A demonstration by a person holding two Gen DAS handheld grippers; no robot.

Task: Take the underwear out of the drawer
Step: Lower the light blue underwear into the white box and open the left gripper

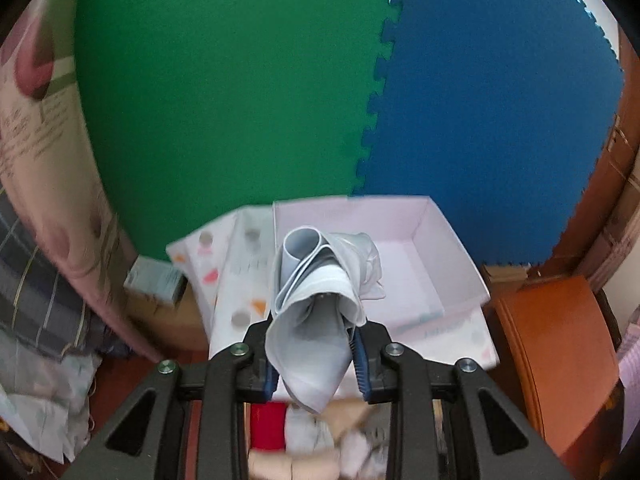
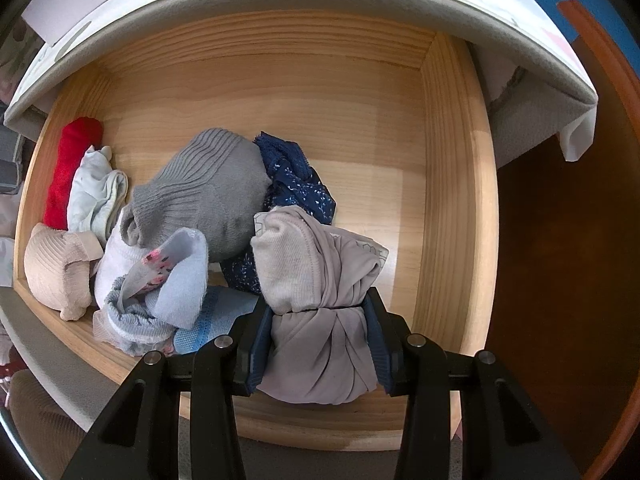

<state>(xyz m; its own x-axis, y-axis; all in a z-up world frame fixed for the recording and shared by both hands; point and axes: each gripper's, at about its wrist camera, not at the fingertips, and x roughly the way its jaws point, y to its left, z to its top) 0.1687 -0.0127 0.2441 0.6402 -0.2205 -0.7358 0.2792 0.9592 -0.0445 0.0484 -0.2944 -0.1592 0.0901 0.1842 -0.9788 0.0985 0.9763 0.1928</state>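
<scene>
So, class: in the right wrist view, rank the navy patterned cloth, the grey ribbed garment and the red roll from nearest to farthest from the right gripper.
1. Navy patterned cloth, just beyond the right gripper.
2. Grey ribbed garment, mid-drawer, left of it.
3. Red roll, against the drawer's far left wall.

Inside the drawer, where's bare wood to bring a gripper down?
Bare wood runs along the drawer's back wall and right side wall, beyond the grey ribbed piece and navy print piece. The front-left is crowded: red roll, beige piece, pale blue pieces.
</scene>
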